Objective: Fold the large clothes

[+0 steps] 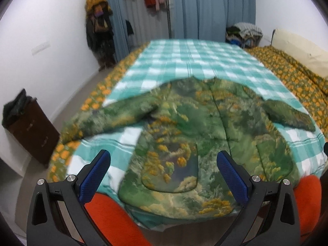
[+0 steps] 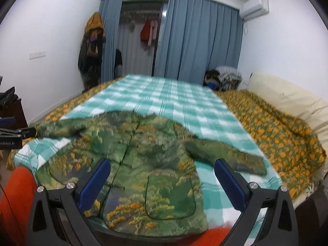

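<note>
A bed [image 2: 287,143] is covered by a teal checked sheet [image 1: 194,61], on which a green printed jacket [image 1: 194,127] is spread flat, both sleeves out. The left gripper [image 1: 164,164] and right gripper [image 2: 162,172] are held above its hem, jaws wide and empty. Partial lettering "Robot.AI" [image 2: 8,143] is seen at the right view's left edge.

Both my wrist views are motion-blurred: the jacket [image 1: 184,127] print and the checked sheet [image 1: 196,61] smear, so can't read seams or buttons. Jacket hem is cut off behind my orange trousers [image 1: 114,221] (bottom edge). My left gripper [image 2: 12,137] shows only as a sliver at right view's left edge, label partly cropped.
</note>
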### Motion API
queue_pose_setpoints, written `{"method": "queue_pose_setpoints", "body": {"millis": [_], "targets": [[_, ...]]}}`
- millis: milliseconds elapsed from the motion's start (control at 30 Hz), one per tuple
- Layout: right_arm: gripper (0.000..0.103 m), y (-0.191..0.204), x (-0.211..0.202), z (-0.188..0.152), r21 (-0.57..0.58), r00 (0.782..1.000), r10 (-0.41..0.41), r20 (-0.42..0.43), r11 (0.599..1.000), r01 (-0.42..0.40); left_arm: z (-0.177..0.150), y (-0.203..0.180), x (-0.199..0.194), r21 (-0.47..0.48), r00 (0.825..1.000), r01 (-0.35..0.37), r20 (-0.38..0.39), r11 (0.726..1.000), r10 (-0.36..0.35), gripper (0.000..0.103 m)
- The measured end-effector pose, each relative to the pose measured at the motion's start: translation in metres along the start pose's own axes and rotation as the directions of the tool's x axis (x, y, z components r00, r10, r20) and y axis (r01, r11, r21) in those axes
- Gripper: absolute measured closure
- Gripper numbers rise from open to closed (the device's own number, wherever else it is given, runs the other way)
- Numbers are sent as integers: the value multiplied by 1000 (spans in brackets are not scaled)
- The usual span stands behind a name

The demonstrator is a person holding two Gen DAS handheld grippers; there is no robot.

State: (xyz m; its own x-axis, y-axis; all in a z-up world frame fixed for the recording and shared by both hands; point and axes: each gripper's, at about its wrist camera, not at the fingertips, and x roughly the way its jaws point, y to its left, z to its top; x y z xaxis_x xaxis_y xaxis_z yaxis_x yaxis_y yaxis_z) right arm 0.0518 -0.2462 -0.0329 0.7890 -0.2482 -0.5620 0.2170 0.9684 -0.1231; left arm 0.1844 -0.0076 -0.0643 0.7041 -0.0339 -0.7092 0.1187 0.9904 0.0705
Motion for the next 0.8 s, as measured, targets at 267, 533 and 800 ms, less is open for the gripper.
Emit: {"method": "queue_pose_setpoints", "body": {"millis": [267, 533, 800], "targets": [[0, -57, 68, -17, 36, 993, -87, -74, 995, 90, -3, -30, 38, 102, 999, 39, -20, 994, -37, 0], [0, -227, 185, -34, 289, 963, -178, -202, 929, 232, 8, -36, 57, 106, 999, 39, -30, 994, -36, 0], [14, -394, 255, -113, 910, 976, 23, -214, 367, 191, -2, -25, 85, 55, 994, -25, -107, 998, 31, 0]]}}
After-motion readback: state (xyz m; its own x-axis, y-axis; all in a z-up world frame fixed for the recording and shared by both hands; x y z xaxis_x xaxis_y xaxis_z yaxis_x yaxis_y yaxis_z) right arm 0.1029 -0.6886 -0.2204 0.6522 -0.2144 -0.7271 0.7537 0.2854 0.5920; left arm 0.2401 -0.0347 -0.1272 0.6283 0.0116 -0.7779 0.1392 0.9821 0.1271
